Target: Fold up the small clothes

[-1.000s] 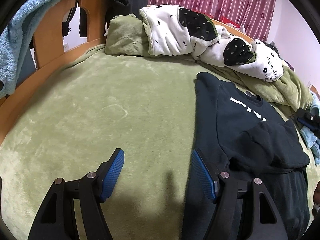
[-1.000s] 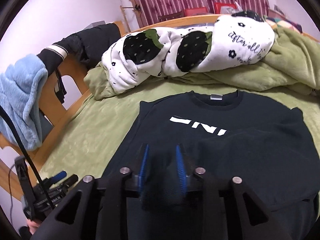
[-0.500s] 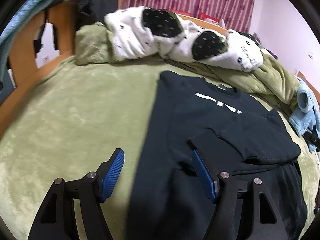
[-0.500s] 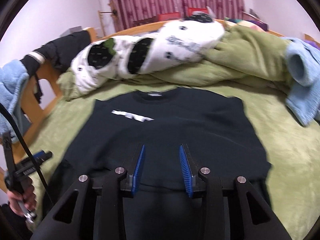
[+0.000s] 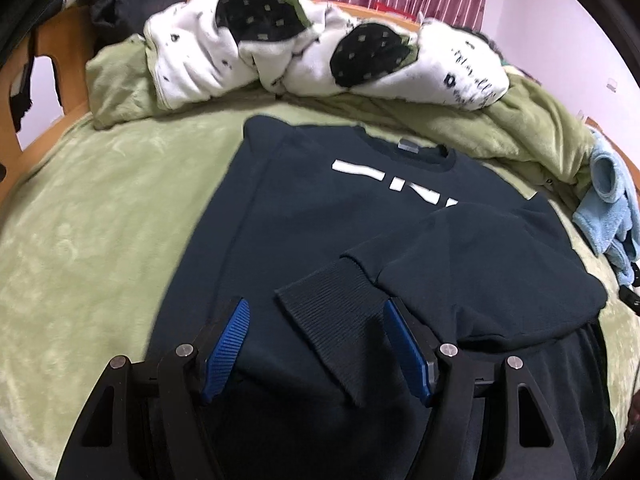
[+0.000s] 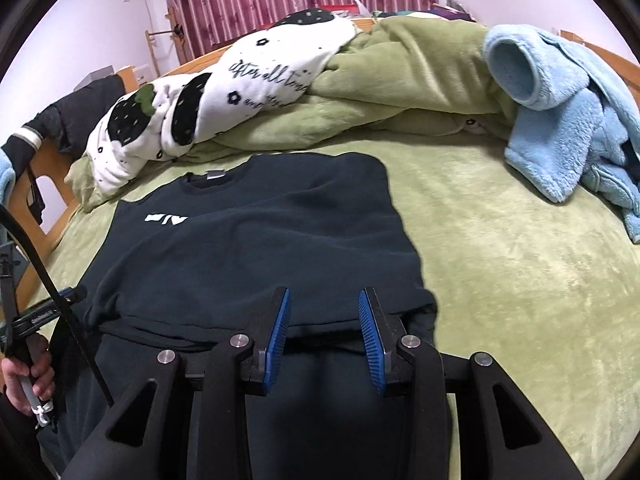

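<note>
A dark navy sweatshirt (image 5: 320, 216) with a white chest print lies flat on the green bed cover, also in the right wrist view (image 6: 256, 248). One sleeve is folded across its body, with the ribbed cuff (image 5: 328, 312) lying between my left fingers. My left gripper (image 5: 316, 344) is open and empty just above the cuff. My right gripper (image 6: 323, 332) is open and empty over the folded sleeve's lower edge. The left gripper (image 6: 60, 304) also shows at the far left of the right wrist view.
A white blanket with black strawberries (image 5: 280, 52) and a bunched green blanket (image 6: 400, 80) lie behind the sweatshirt. A light blue fleece garment (image 6: 568, 120) lies at the right. A wooden bed frame (image 5: 52, 92) with dark clothes stands at the left.
My right gripper let go of the sleeve, opened and swung right. My left gripper moved right from the bare bed cover to over the sweatshirt and cuff.
</note>
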The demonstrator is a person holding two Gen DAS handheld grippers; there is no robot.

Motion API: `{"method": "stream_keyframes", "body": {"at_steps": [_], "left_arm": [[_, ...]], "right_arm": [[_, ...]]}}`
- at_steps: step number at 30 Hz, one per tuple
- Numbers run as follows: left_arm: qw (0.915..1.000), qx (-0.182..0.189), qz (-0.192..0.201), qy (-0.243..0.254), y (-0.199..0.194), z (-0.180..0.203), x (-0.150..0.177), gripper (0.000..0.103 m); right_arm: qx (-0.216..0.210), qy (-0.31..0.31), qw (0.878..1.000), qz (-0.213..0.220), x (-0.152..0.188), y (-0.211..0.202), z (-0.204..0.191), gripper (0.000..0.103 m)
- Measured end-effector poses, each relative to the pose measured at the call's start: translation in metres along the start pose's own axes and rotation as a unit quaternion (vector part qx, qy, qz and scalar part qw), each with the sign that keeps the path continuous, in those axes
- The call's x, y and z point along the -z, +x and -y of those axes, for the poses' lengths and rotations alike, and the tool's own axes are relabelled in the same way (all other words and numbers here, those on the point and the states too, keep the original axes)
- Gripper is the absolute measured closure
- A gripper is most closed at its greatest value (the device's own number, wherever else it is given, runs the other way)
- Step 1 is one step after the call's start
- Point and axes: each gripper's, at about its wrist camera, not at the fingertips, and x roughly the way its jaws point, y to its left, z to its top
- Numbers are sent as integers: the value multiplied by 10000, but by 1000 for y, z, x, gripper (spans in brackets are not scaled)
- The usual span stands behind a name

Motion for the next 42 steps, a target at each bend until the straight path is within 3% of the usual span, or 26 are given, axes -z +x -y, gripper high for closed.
{"method": "stream_keyframes", "body": {"at_steps": [6, 9, 11, 13, 19, 22, 31, 36, 40, 42], "left_arm": [[9996, 52, -256, -146, 19, 2, 6, 38], [9995, 105, -261, -133, 20, 7, 5, 57], [9998, -58, -188, -6, 20, 12, 3, 86], [9996, -181, -105, 187, 17, 15, -1, 92], [9991, -96, 414, 0, -17, -6, -32, 93], [9977, -251, 629, 26, -32, -18, -46, 93], [9996, -258, 95, 11, -7, -41, -28, 92], [9991, -411, 93, 60, -7, -41, -19, 84], [9992, -377, 84, -32, -13, -43, -16, 62], [9991, -399, 100, -23, -18, -42, -14, 62]], "right_arm": [[35, 38, 9999, 114, -1, -4, 12, 68], [64, 34, 9999, 99, 0, -1, 12, 68], [116, 14, 9999, 89, 1, 1, 11, 68], [230, -37, 9997, 111, 2, 3, 9, 68], [495, -63, 9986, 171, -1, 9, 11, 68], [635, -3, 9977, 227, -4, 13, 12, 68], [1090, -217, 9938, -90, 4, 42, 1, 68], [1097, -232, 9935, -192, 9, 45, 4, 68], [859, -113, 9961, -137, 6, 36, 7, 68], [773, -118, 9969, -98, 7, 30, 6, 68]]}}
